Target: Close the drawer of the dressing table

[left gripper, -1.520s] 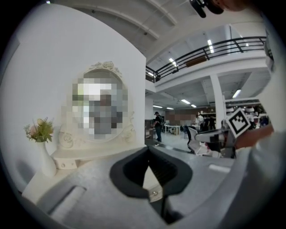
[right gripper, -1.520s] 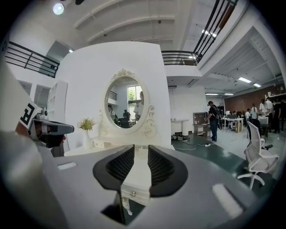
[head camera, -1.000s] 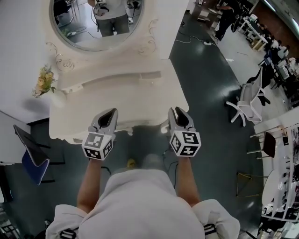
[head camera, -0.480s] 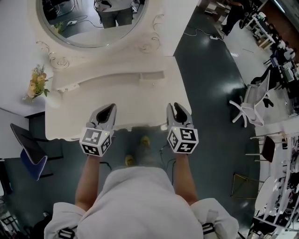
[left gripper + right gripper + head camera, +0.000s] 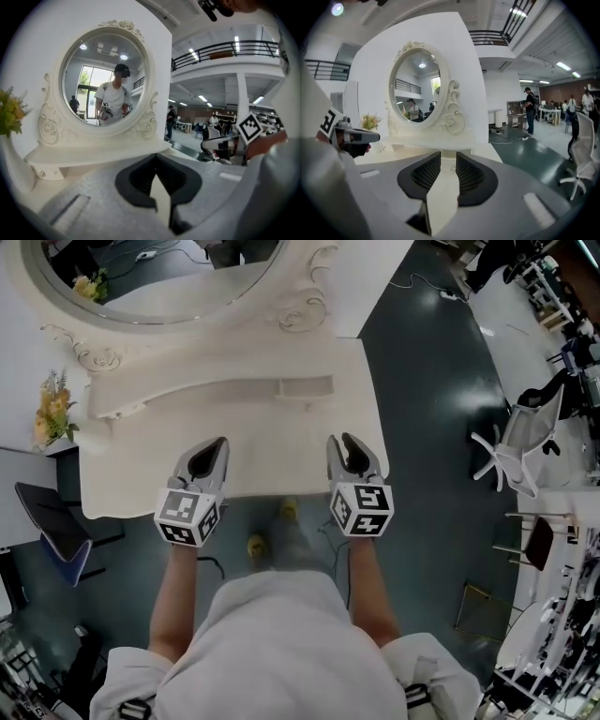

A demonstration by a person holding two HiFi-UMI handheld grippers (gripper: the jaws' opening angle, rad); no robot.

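Note:
The white dressing table with its oval mirror fills the upper head view. No drawer shows: the table's front face lies hidden under the top's front edge. My left gripper hovers over the front left of the tabletop, its tips touching and nothing held. My right gripper hangs over the front right, its pads a narrow gap apart and empty. The left gripper faces the mirror in its own view. The right gripper likewise looks at the mirror.
A bunch of flowers stands at the table's left end. A low raised ledge sits under the mirror. A dark folding chair stands left of the table, a white office chair to the right. The person's feet are below the table edge.
The person has come closer to the table. Both grippers now reach a little farther over its front edge. Their jaws look unchanged.

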